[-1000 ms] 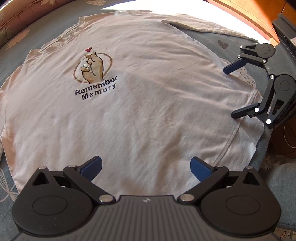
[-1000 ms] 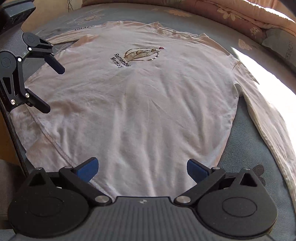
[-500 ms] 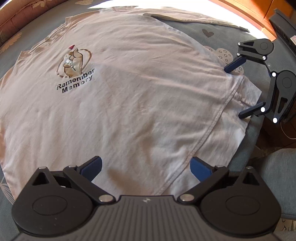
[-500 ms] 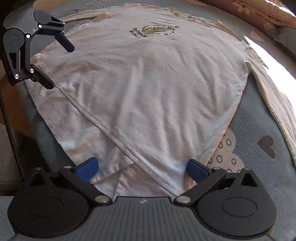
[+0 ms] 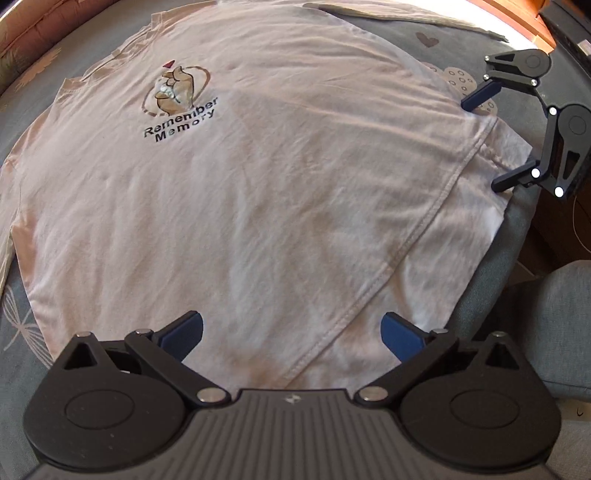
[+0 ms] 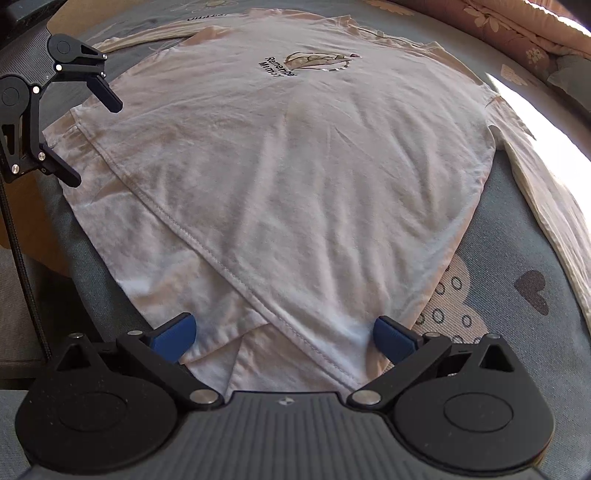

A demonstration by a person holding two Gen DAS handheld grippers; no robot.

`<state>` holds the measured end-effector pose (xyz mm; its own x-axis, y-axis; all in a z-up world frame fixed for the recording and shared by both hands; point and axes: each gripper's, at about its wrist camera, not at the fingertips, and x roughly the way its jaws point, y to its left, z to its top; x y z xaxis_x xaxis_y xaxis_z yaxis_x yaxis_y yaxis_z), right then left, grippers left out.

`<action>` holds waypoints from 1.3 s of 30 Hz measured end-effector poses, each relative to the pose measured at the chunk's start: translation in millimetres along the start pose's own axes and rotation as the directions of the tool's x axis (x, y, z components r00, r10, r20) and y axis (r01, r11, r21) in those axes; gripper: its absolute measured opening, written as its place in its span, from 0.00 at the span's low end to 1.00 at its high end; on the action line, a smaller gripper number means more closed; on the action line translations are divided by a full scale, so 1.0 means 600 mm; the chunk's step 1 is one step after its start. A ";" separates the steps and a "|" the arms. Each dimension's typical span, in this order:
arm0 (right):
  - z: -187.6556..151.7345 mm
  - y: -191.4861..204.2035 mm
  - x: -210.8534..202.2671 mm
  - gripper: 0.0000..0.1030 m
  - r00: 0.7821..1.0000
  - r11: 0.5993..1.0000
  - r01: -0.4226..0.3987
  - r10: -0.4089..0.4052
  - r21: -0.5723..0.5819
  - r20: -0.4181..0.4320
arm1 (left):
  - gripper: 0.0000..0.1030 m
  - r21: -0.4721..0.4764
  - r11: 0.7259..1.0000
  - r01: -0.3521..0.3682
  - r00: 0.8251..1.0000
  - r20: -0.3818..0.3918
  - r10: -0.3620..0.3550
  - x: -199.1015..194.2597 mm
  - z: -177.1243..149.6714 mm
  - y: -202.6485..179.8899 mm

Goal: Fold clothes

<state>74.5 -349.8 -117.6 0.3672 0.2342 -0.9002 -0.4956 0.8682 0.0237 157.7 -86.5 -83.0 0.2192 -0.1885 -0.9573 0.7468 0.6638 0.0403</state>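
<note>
A white long-sleeved shirt [image 5: 258,177] with a "Remember Memory" print [image 5: 179,99] lies face up and spread flat on a blue-grey bed. Its bottom hem [image 5: 417,236] faces me, and the back layer sticks out below the front one. My left gripper [image 5: 291,332] stands open over the hem's left part, nothing between its blue pads. My right gripper [image 6: 282,332] is open too, its pads astride the hem's right corner [image 6: 321,354]. Each gripper shows in the other's view: the right one [image 5: 484,140] and the left one [image 6: 96,140].
The bed cover [image 6: 517,295] carries heart and cloud prints. A long sleeve [image 6: 546,184] trails off to the right in a sunlit patch. Floral bedding [image 6: 517,40] lines the far side. The mattress edge [image 5: 517,236] drops off near the hem, with wooden furniture [image 5: 517,14] beyond.
Both grippers have come down and closer to the shirt's hem, still open. The right one now straddles the hem corner; the shirt itself lies as before.
</note>
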 end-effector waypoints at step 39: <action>0.211 -0.101 0.105 1.00 0.964 0.967 0.136 -0.178 0.213 0.195 | 0.99 -0.428 0.901 -0.074 0.977 0.150 0.151 0.047 0.085 0.317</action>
<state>227.5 -332.4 -120.9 0.5961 0.1563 -0.7875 -0.2617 0.9651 -0.0065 338.1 -2.5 -87.9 0.4214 -0.1922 -0.8863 0.3874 0.9218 -0.0157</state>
